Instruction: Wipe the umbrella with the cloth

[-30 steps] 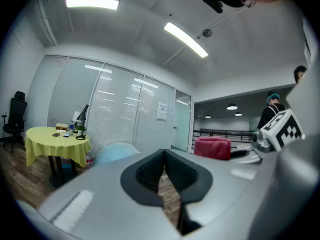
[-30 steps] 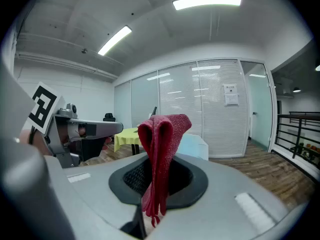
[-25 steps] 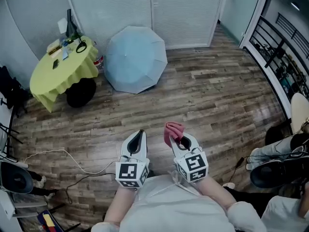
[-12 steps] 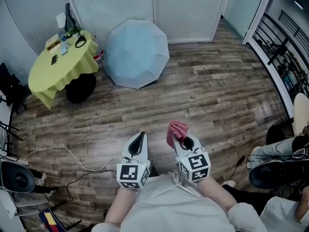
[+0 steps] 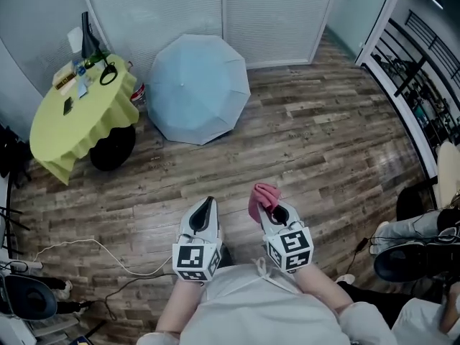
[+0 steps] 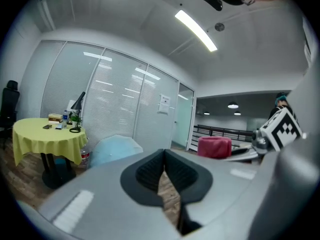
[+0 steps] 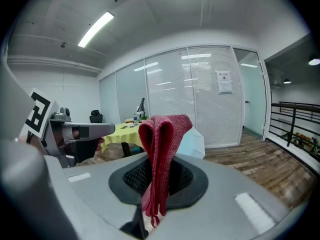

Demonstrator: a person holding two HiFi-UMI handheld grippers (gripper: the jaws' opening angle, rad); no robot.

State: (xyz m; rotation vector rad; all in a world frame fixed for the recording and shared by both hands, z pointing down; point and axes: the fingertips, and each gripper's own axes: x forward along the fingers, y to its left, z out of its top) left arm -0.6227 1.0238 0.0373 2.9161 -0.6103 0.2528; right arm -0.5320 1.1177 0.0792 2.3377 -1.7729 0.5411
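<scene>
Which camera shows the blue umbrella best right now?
The head view: the whole open umbrella sits on the floor beside the yellow table. The left gripper view catches only its upper part; in the right gripper view the red cloth hides most of it.

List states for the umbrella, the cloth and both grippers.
light blue umbrella: open, resting on the wooden floor, nothing touching it
red cloth: folded, pinched upright in the right gripper's jaws
right gripper: shut on the cloth
left gripper: shut, holding nothing
</scene>
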